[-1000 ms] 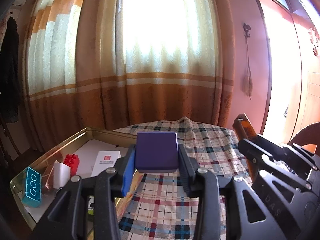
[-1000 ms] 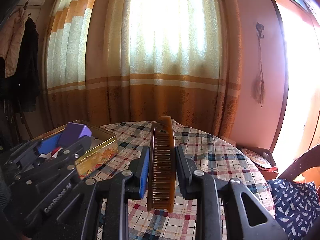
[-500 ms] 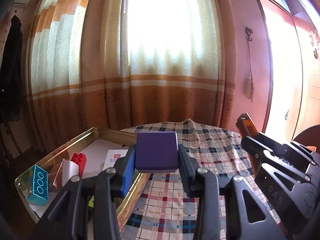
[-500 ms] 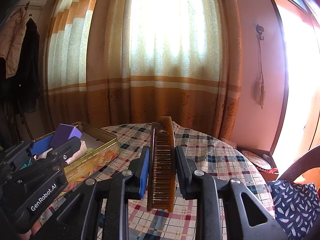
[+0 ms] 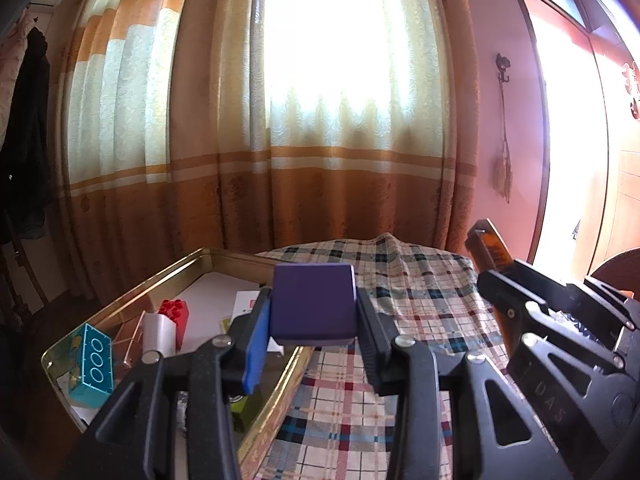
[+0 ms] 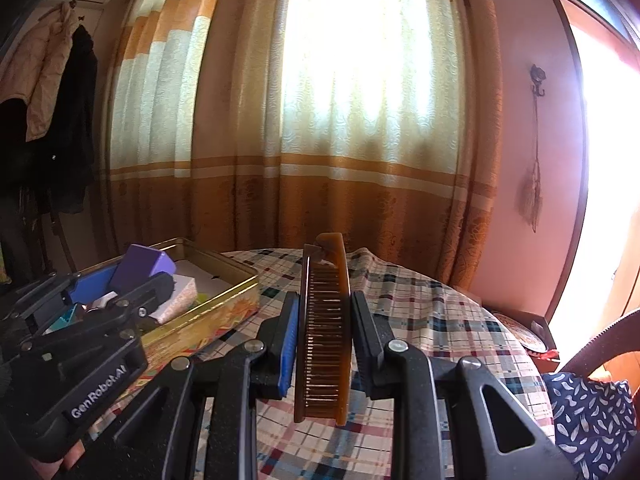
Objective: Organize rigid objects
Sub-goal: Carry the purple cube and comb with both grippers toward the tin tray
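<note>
1. Holding a purple block (image 5: 313,302) in my left gripper (image 5: 313,320), I see both fingers pressed flat against its sides, with the block raised above the near right edge of the gold tin (image 5: 168,270).
2. My right gripper (image 6: 324,332) is clamped on an amber comb (image 6: 325,320); the comb stands on edge between the fingers, its teeth facing left and its far end sticking out well past the fingertips.
3. From the left wrist view, the tin sits on the left part of the plaid tablecloth (image 5: 420,304). Inside it I can make out a teal brick (image 5: 93,364) with three round marks at the near left, a red brick (image 5: 175,314) further in, a white piece (image 5: 159,334) just in front of the red one, and a white card (image 5: 246,304) lying flat on the bottom.
4. From the right wrist view, my left gripper (image 6: 132,280) and the block (image 6: 142,266) are over the tin (image 6: 224,308), while the comb is held above bare tablecloth (image 6: 432,316) to the right of the tin, apart from it.
5. Striped orange and cream curtains (image 5: 328,120) hang behind the table, lit brightly from behind.
</note>
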A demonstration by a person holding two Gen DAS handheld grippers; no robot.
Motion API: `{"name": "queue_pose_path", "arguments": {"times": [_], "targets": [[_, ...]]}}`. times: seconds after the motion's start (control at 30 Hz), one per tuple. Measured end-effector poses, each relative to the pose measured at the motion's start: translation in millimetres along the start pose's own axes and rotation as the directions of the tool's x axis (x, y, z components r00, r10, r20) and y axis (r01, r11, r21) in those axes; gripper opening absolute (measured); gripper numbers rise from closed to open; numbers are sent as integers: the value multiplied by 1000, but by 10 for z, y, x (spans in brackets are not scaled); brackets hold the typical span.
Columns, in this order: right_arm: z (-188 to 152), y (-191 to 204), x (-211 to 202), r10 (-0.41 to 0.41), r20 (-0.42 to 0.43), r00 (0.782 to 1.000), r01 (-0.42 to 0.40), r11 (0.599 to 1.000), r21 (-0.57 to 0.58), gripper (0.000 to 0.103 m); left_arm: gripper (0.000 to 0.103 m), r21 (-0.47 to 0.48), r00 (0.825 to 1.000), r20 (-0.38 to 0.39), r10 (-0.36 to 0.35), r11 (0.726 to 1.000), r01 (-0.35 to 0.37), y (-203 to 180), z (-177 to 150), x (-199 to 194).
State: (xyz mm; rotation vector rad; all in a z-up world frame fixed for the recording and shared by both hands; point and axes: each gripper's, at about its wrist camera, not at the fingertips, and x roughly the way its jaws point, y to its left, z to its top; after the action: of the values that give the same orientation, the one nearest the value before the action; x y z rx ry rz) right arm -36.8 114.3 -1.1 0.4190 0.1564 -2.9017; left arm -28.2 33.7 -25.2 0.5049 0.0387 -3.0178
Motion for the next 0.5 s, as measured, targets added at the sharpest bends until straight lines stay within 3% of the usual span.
{"name": "queue_pose_path", "arguments": {"times": [0.5], "targets": [[-14,254,-85,58,11,998,-58,998,-30,28,39,0,1000,7,16,1000,-16,156,-48,-127]]}}
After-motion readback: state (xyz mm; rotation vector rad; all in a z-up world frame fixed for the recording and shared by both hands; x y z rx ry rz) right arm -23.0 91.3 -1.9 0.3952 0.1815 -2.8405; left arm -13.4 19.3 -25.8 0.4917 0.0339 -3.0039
